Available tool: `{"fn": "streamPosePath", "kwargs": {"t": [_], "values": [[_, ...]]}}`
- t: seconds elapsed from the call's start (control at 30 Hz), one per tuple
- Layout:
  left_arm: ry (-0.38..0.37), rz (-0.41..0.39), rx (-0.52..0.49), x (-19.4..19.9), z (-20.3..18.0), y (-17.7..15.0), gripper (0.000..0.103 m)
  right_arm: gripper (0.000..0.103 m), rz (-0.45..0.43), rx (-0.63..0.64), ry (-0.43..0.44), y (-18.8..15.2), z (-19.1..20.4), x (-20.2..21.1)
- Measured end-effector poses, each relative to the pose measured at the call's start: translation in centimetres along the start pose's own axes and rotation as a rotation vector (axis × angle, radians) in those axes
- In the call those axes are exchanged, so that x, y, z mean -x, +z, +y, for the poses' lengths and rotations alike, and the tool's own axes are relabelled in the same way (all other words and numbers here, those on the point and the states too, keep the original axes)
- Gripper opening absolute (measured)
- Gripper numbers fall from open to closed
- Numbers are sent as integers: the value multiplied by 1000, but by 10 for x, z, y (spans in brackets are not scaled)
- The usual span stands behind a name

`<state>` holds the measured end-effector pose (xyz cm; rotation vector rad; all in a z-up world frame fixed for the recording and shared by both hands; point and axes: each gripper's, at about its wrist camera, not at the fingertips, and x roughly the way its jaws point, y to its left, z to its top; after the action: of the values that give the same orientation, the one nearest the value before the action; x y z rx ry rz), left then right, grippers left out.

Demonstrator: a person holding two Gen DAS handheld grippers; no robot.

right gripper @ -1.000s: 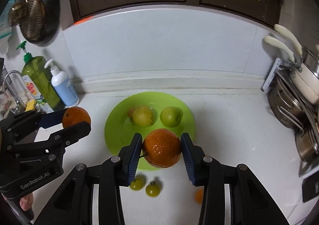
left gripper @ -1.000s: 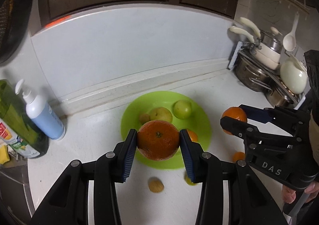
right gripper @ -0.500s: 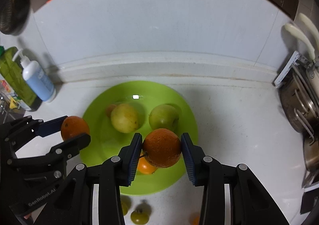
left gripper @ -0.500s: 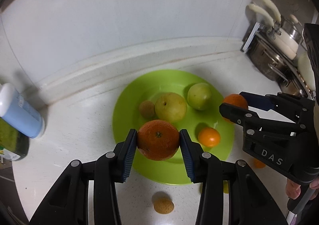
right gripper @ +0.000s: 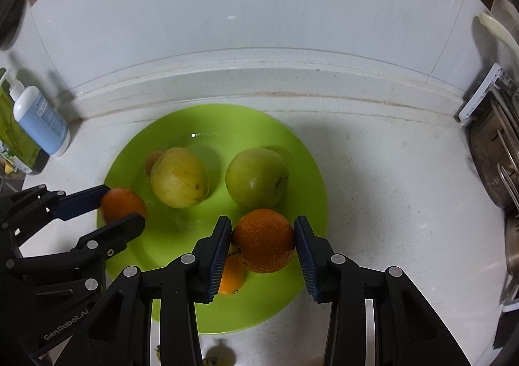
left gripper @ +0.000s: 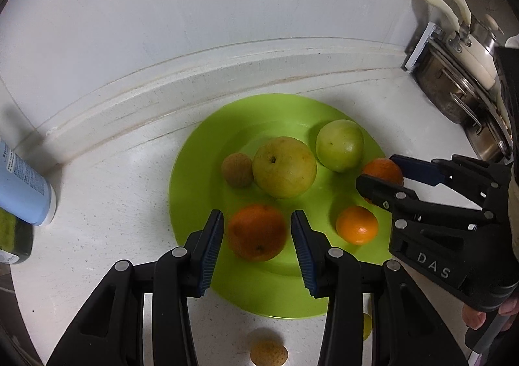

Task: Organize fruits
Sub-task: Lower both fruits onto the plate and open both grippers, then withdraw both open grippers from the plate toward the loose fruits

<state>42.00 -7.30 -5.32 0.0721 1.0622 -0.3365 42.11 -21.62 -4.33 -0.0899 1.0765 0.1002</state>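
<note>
A lime green plate holds a yellow pear, a green apple, a small brown fruit and a small orange. My left gripper is open, its pads apart from a large orange that rests on the plate's near left part. My right gripper is shut on another large orange and holds it over the plate's near right part, above the small orange. The right gripper also shows in the left wrist view.
A blue-white pump bottle and a green bottle stand at the left by the wall. Pots on a rack stand at the right. A small yellowish fruit lies on the counter in front of the plate.
Both grippers moved down and forward over the plate. The left gripper opened and let its orange down onto the plate. The right gripper still holds its orange.
</note>
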Motion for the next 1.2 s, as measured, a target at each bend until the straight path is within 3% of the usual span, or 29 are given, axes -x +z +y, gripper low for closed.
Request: {"fn": "streamPosePath", "kwargs": {"t": [0.13,0.23,0.37,0.6,0.7,0.83,0.97,1.2], "values": [[7,-8,-9,5,-1,-2,44,42,-9,7,6,-1,0,2],[19,-18,-3,15,0,-6,48,52,-33,28,-5,-3,4,11],[42,-70,5,40,3,-15,52,53,-69,48,-29,-11,7,28],[59,-176,27,95,3,-38,67,53,-141,61,-34,-30,18,70],[68,-227,37,120,2,-51,72,59,-185,57,-36,-40,22,93],[87,-324,48,151,-3,-65,89,62,-290,60,-73,-58,26,125],[125,-428,61,175,-6,-83,90,63,-335,53,-112,-71,32,144],[153,-456,69,182,-4,-112,92,63,-385,12,-128,-95,34,159]]}}
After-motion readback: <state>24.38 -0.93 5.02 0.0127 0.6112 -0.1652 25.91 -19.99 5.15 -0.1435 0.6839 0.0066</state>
